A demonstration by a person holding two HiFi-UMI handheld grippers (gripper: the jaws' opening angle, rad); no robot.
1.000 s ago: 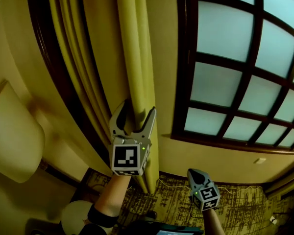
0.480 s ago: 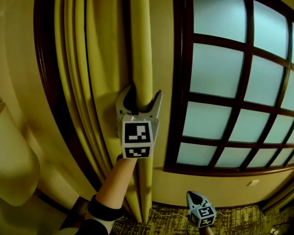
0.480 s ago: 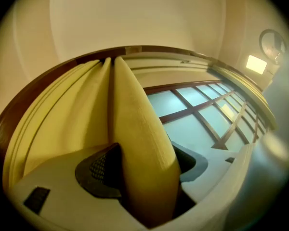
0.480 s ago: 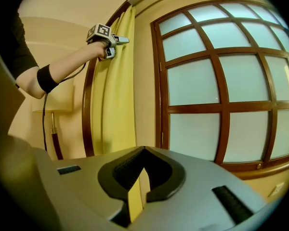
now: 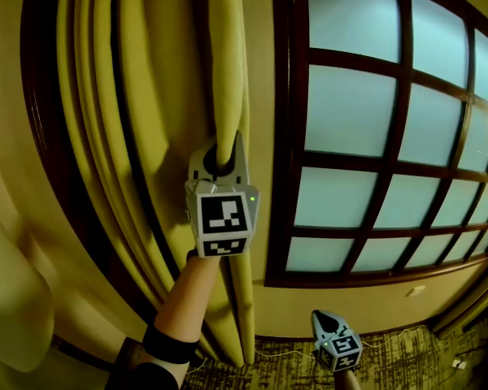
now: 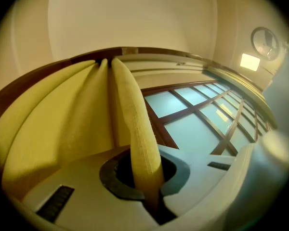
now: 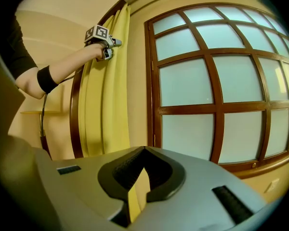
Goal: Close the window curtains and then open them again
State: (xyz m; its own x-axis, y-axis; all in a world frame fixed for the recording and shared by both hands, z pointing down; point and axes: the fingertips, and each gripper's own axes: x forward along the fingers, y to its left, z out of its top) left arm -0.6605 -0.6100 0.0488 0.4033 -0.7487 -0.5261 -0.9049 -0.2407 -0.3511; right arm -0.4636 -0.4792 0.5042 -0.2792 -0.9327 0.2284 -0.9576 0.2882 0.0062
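Observation:
A yellow curtain hangs bunched in folds left of the dark-framed window. My left gripper is raised, pointing upward, and shut on the curtain's rightmost fold. In the left gripper view that fold runs down between the closed jaws of the left gripper. The right gripper view shows the curtain with the left gripper clamped high on its edge. My right gripper hangs low near the floor, shut and empty; in its own view the right gripper has its jaws together.
A dark wooden frame borders the curtain on the left. A pale lampshade sits at the lower left. Patterned carpet lies below the window, with a wall socket under the sill. A ceiling light glows above.
The left gripper rose along the curtain's right fold and its jaws went from wide open around the fold to shut on it. The right gripper stayed low and shut.

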